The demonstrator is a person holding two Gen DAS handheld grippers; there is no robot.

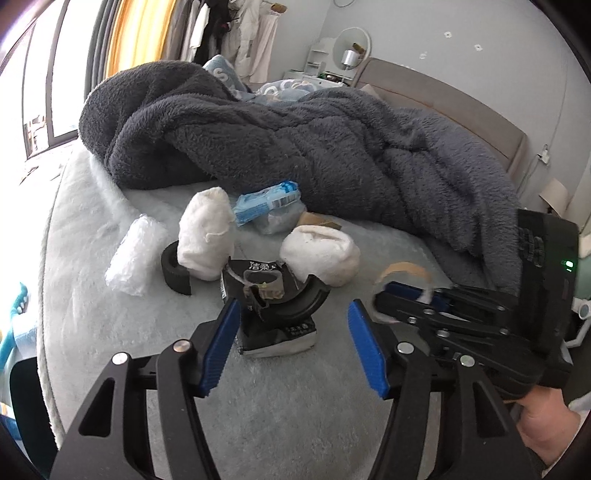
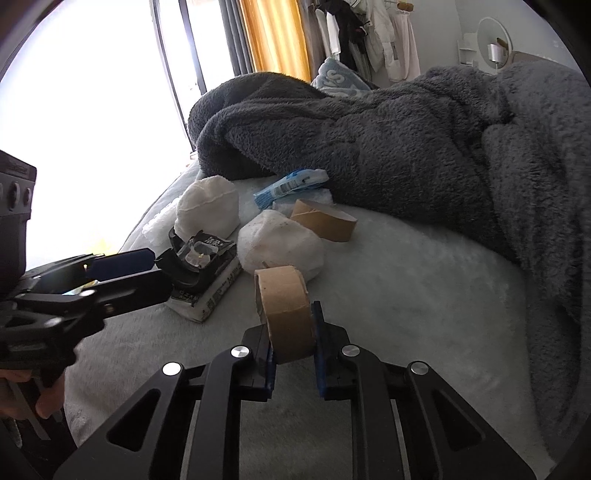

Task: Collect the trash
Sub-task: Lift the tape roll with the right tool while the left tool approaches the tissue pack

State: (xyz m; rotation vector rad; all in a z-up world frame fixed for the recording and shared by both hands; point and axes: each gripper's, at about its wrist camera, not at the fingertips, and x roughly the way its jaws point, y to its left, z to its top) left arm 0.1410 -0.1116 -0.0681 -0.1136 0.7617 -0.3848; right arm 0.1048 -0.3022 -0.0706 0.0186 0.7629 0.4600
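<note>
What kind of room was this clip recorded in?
Most likely a bedroom. The trash lies on a bed with a rumpled grey fleece blanket and an upholstered headboard behind it. Clothes hang on a rack by the curtained window, and a round vanity mirror stands against the far wall.

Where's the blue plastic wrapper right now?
The blue plastic wrapper lies on the bed at the foot of the dark grey blanket, just right of the taller white wad in the left wrist view, beyond both grippers.
</note>
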